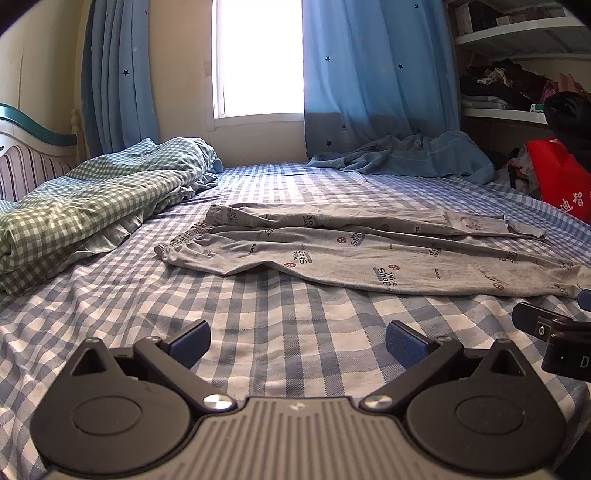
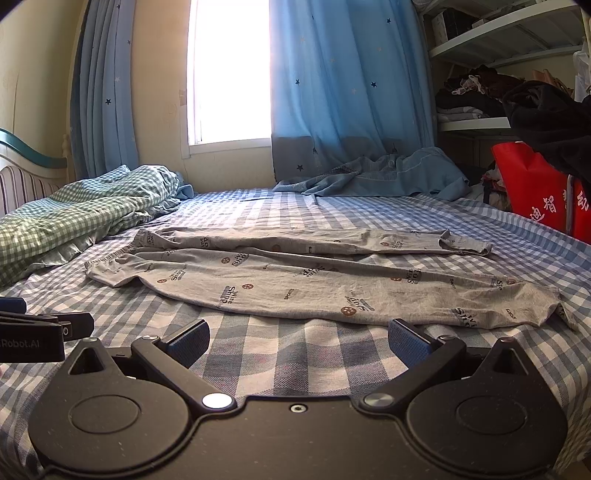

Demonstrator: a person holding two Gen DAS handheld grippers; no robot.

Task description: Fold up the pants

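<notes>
One bed [image 1: 258, 350] w/ blue check sheet carries everything. Grey printed pants [image 1: 369, 254] lie flat across its middle, waistband [image 1: 184, 236] at left, cuffs [image 2: 465, 245] at right. Looks like thin, limp, light knit; prob. drapes and slides, so pinch waistband and cuff edges. Left gripper [image 1: 297, 341] and right gripper [image 2: 297, 341]: both jaws spread wide, holding nothing, near pants' front edge.

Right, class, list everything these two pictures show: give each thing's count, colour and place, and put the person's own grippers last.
Pants: one, grey printed, flat mid-bed.
Sheet: one, blue-white check, covering bed.
Quilt: one, green-white check, bunched left.
Curtains: two, blue starred, flanking window.
Window: one, bright, back wall.
Blue cloth: one, crumpled far side.
Red bag: one, right.
Shelves: white, right.
Headboard: striped, left.
Left gripper: open, empty.
Right gripper: open, empty.
</notes>
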